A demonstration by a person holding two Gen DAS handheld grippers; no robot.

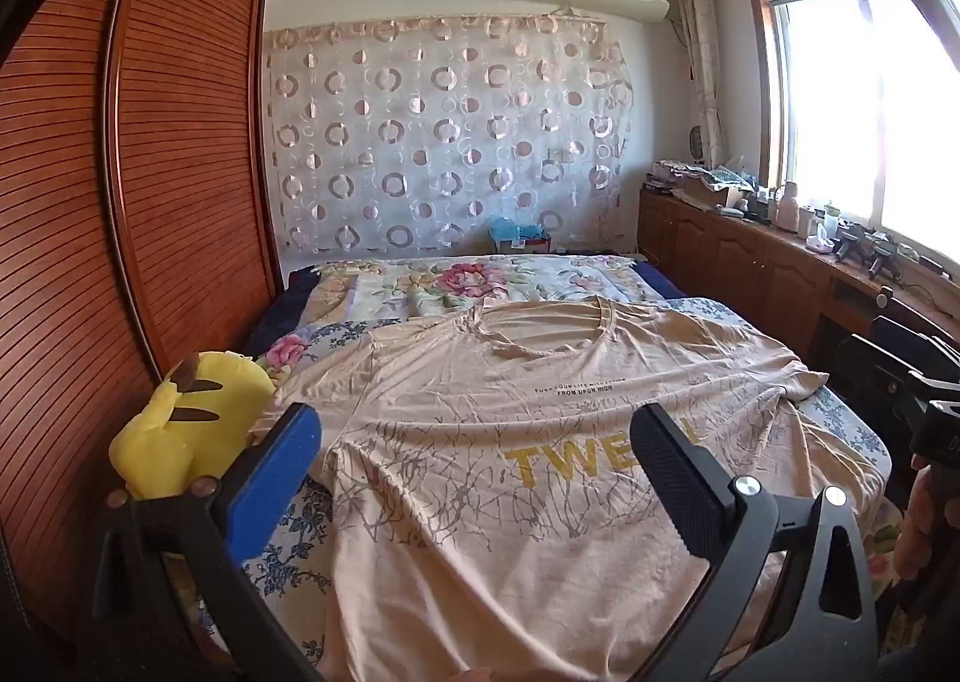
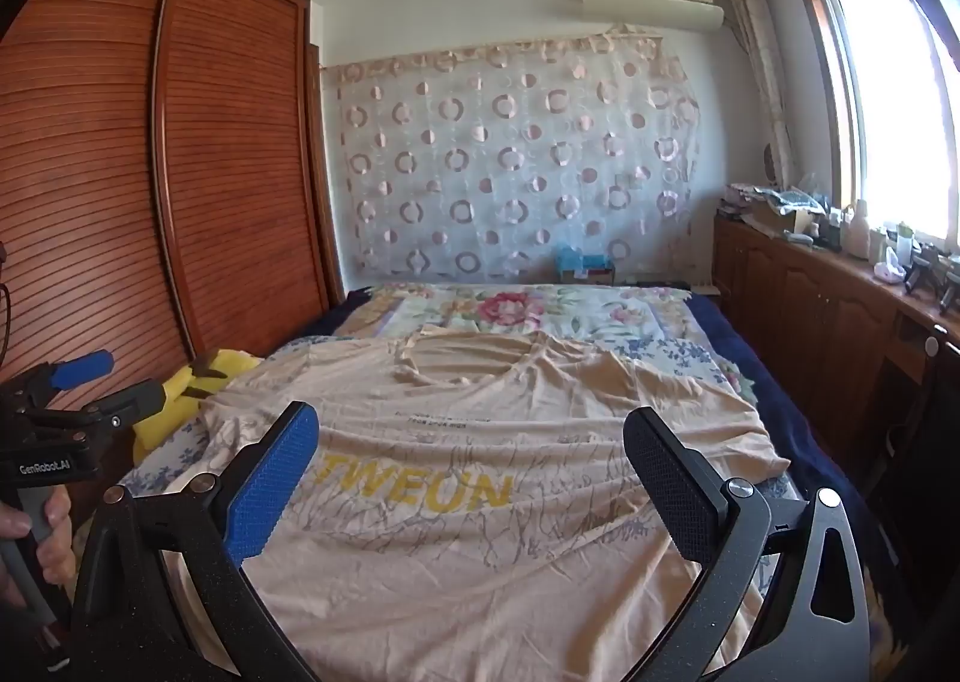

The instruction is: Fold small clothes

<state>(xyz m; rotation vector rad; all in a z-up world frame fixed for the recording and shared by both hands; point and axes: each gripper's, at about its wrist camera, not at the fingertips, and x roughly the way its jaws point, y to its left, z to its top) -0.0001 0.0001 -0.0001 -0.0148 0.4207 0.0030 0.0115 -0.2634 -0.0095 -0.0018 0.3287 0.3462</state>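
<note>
A beige T-shirt (image 1: 510, 412) with yellow lettering and a grey branch print lies spread flat, front up, on the bed, collar toward the far wall. It also shows in the right wrist view (image 2: 480, 472). My left gripper (image 1: 474, 460) is open and empty, held above the shirt's lower half. My right gripper (image 2: 471, 466) is open and empty, above the shirt's lower right part. The left gripper also shows at the left edge of the right wrist view (image 2: 96, 382), and the right gripper's body shows at the right edge of the left wrist view (image 1: 924, 412).
The bed has a floral sheet (image 1: 480, 280). A yellow plush toy (image 1: 186, 430) sits at the bed's left edge beside a wooden slatted wardrobe (image 1: 150, 172). A low wooden cabinet (image 1: 750, 256) with clutter runs under the window on the right. A blue box (image 1: 519, 235) stands at the bed's head.
</note>
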